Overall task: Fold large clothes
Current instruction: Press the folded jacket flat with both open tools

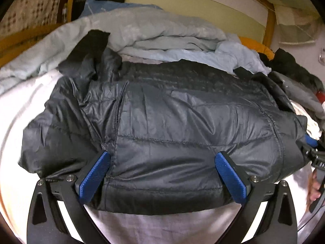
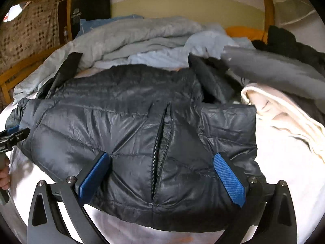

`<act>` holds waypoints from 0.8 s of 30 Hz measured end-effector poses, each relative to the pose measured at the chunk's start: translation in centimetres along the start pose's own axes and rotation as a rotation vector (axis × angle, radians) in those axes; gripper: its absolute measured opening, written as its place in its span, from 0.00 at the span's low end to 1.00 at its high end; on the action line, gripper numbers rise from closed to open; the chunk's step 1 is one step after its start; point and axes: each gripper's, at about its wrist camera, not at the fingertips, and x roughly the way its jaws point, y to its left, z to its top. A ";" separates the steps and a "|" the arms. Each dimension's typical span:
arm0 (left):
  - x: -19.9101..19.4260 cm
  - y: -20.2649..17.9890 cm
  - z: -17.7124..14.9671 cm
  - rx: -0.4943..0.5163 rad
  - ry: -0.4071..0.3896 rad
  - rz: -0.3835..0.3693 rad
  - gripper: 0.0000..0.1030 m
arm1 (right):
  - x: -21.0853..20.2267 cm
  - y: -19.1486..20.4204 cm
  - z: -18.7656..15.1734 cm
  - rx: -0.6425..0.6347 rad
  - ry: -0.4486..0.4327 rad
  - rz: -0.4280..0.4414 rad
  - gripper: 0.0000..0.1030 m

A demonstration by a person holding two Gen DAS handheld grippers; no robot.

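A dark quilted puffer jacket (image 1: 172, 111) lies folded into a wide bundle on the white sheet (image 1: 126, 225). My left gripper (image 1: 162, 155) is open, and its blue pads (image 1: 95, 174) straddle the jacket's near edge without pinching it. A zipped pocket slit (image 1: 119, 105) shows on that side. In the right wrist view the same jacket (image 2: 121, 122) fills the middle, its front zipper (image 2: 162, 148) gaping a little. My right gripper (image 2: 161, 156) is also open around the near hem. Each gripper appears at the other view's edge: the right gripper's body (image 1: 312, 154) and the left gripper's body (image 2: 12, 136).
A rumpled grey-blue duvet (image 1: 142, 32) is heaped behind the jacket. A cream garment (image 2: 284, 118) and a grey one (image 2: 274, 69) lie to the right. An orange item (image 2: 243, 32) and wooden bed rails (image 2: 269, 10) stand at the back. A hand (image 2: 4, 174) shows at the left edge.
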 end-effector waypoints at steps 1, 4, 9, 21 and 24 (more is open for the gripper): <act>0.1 0.0 -0.1 0.001 0.002 -0.001 1.00 | 0.0 0.0 0.0 0.000 0.000 0.000 1.00; 0.5 -0.5 -0.4 0.027 0.003 0.024 1.00 | 0.8 0.1 -0.3 -0.024 0.017 -0.019 1.00; 1.0 -1.6 -1.0 0.082 -0.020 0.102 1.00 | 1.4 0.5 -0.9 -0.005 0.014 -0.049 1.00; 0.9 -1.5 -1.3 0.086 -0.034 0.107 1.00 | 1.3 0.6 -1.3 -0.010 -0.012 -0.061 1.00; 0.9 -1.5 -1.2 0.084 -0.030 0.102 1.00 | 1.3 0.6 -1.4 -0.011 -0.014 -0.062 1.00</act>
